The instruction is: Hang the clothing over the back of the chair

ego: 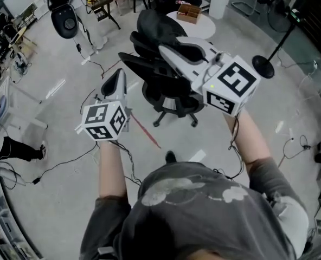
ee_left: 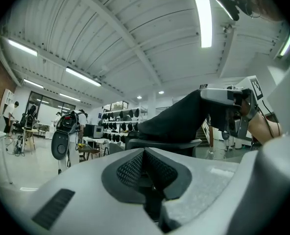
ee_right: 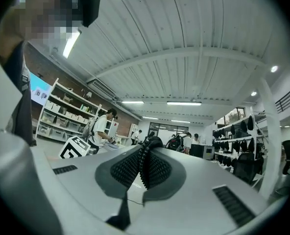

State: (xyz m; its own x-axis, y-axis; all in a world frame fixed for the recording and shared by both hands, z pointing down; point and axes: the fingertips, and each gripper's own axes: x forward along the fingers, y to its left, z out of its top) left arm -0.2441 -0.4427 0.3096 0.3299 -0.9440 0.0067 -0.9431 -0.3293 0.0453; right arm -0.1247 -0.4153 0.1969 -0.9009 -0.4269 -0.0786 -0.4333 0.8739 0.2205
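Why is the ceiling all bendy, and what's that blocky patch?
Both gripper views: wide-angle lenses bend the ceiling and blacken the corners. Right gripper view: the blocky patch was added afterwards to hide a face. Head view: evenly lit, sharp.

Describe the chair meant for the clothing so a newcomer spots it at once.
In the head view, find the round white table near the top. Just in front of it stands a black swivel chair on a wheeled star base. What sets it apart from anything nearby is the dark clothing draped on it, one end pinched in the right gripper.
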